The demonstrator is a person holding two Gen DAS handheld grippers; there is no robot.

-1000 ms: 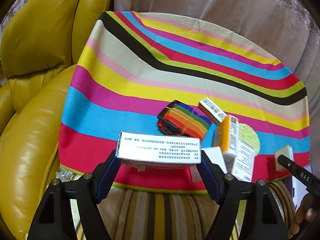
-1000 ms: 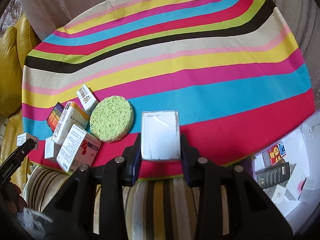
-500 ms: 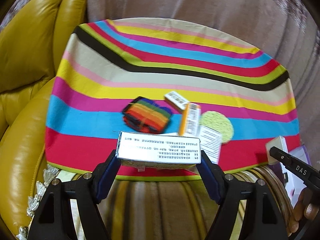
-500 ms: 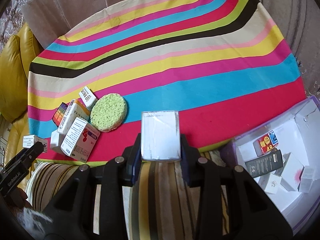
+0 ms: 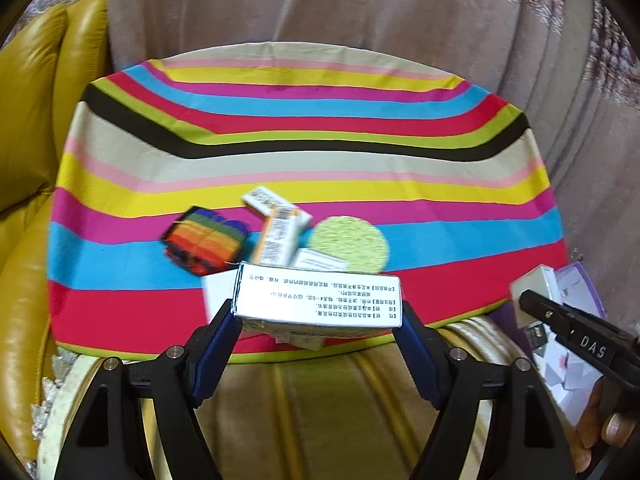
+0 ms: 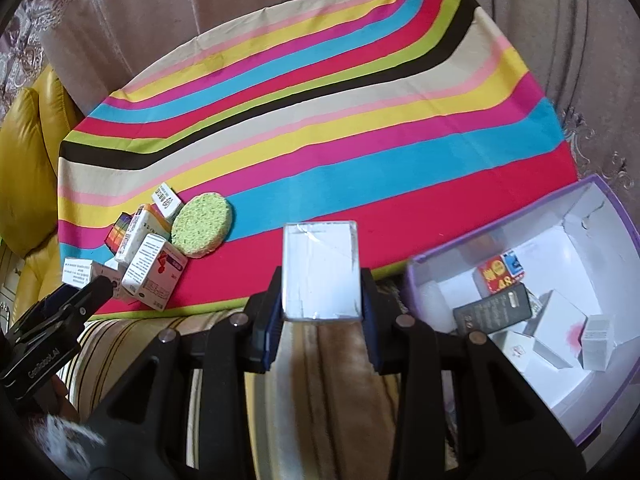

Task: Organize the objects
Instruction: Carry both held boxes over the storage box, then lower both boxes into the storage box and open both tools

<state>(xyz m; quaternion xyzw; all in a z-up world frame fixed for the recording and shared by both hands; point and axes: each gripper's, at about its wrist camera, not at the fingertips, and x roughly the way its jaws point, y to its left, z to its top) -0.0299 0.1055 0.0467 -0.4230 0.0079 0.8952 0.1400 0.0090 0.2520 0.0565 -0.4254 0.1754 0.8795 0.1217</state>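
Note:
My left gripper is shut on a white printed box, held above the near edge of the striped table. My right gripper is shut on a plain white box, held over the table's near edge, left of a purple-rimmed storage box. On the table lie a green round sponge, a rainbow striped pouch, an orange-and-white box and other small boxes.
The storage box holds several small boxes, among them a black one. A yellow leather sofa stands to the left. A beige curtain hangs behind the table. A striped blanket lies below the grippers.
Both grippers have drawn back from the table and swung right with their boxes. The storage box has come more fully into the right wrist view.

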